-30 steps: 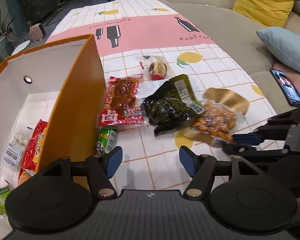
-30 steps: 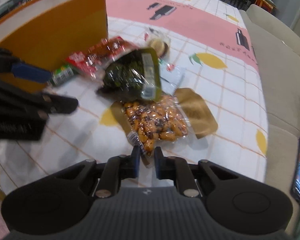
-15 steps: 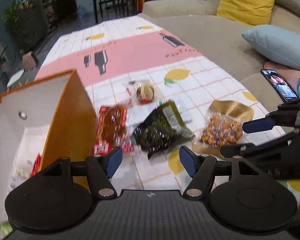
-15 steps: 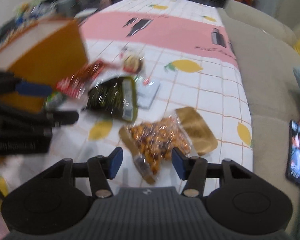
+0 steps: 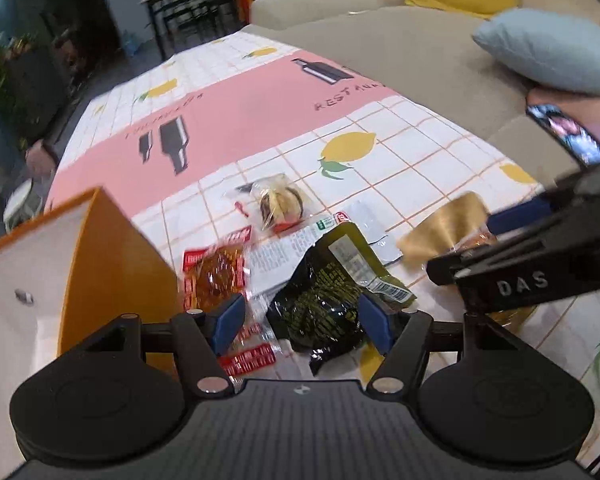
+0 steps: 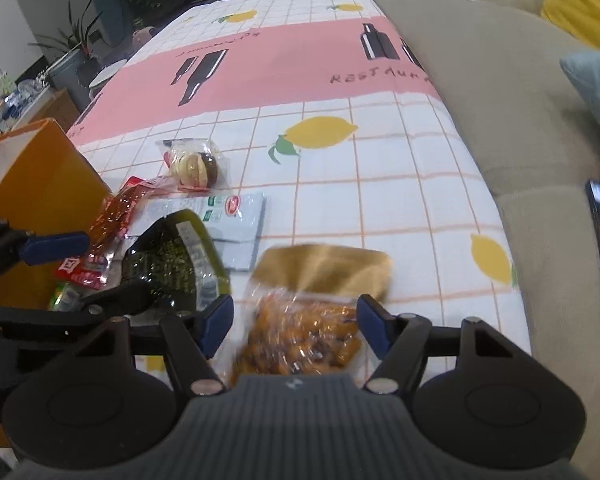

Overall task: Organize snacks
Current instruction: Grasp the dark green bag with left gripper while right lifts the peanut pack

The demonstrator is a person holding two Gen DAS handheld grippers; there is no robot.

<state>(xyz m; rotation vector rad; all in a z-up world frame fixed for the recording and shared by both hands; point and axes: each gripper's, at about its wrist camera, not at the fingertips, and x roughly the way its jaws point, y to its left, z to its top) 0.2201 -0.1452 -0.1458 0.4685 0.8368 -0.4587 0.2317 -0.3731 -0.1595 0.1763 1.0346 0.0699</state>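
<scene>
While the orange box (image 5: 100,264) waits at my left, my right fingers (image 6: 296,326) are opening around the nut bag (image 6: 300,332), not gripping; my left fingers (image 5: 302,326), released, straddle the dark packet (image 5: 324,304).

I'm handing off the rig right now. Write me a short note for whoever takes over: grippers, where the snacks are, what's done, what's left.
Left gripper: open, holding nothing, poised over the dark green packet.
Right gripper: jaws opening, the orange nut bag between them but not pinched.
Orange box stands at the table's left; what is in it is not visible from here.
Loose on the tablecloth: red meat packet, dark green packet, nut bag, white flat packet, clear-wrapped pastry, and a small green packet against the box.
Left to do: move all six into the box.
</scene>
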